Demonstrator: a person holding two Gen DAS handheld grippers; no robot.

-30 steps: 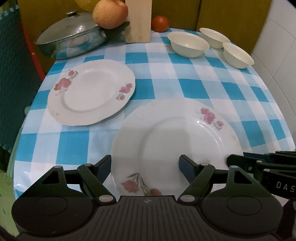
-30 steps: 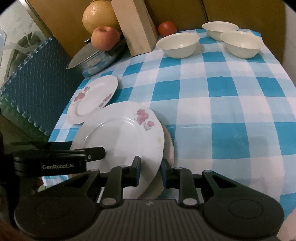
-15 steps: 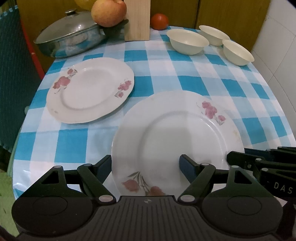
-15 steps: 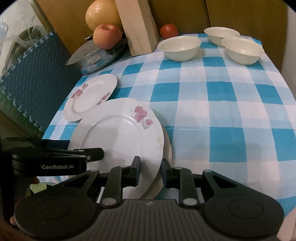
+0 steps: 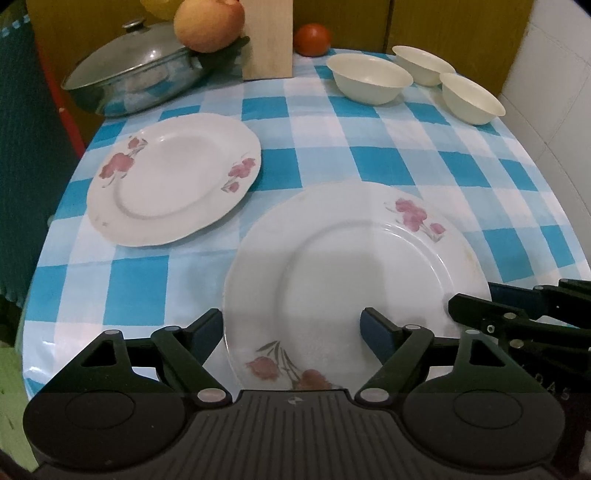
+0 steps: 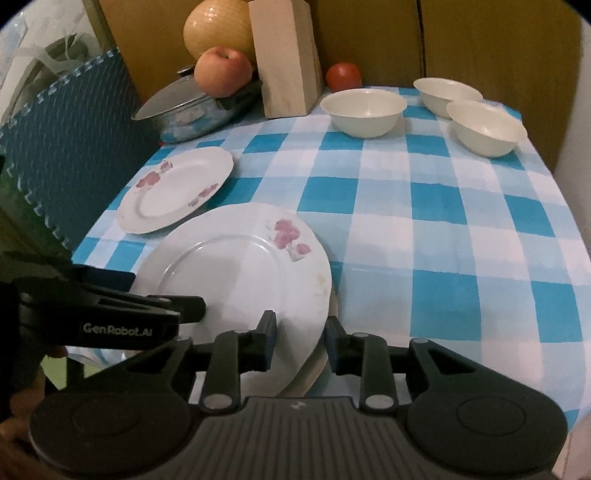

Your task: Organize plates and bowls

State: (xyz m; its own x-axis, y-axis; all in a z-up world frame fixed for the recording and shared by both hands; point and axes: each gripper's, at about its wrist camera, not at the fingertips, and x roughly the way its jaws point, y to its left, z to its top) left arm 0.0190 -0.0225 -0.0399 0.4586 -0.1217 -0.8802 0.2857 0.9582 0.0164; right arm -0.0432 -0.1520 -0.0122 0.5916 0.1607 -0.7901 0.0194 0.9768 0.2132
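A stack of two flowered white plates (image 5: pixel 354 273) (image 6: pixel 243 273) lies at the table's near edge. My right gripper (image 6: pixel 300 338) straddles the stack's right rim with its jaws a little apart around the rim. My left gripper (image 5: pixel 291 326) is open, its fingers wide apart over the stack's near left part. A third flowered plate (image 5: pixel 173 177) (image 6: pixel 177 188) lies alone further back on the left. Three cream bowls (image 5: pixel 369 79) (image 6: pixel 364 110) stand at the back right.
A lidded steel pot (image 5: pixel 133 81) with an apple (image 5: pixel 208 22) on its handle, a wooden block (image 5: pixel 267 37) and a tomato (image 5: pixel 313 38) stand along the back edge. A teal mat (image 6: pixel 70 147) stands at the left. The tablecloth (image 6: pixel 443 229) is blue-checked.
Both cameras have drawn back and risen slightly. The right gripper's jaws stand a little wider apart around the stack's rim. The plates and bowls have stayed in place.
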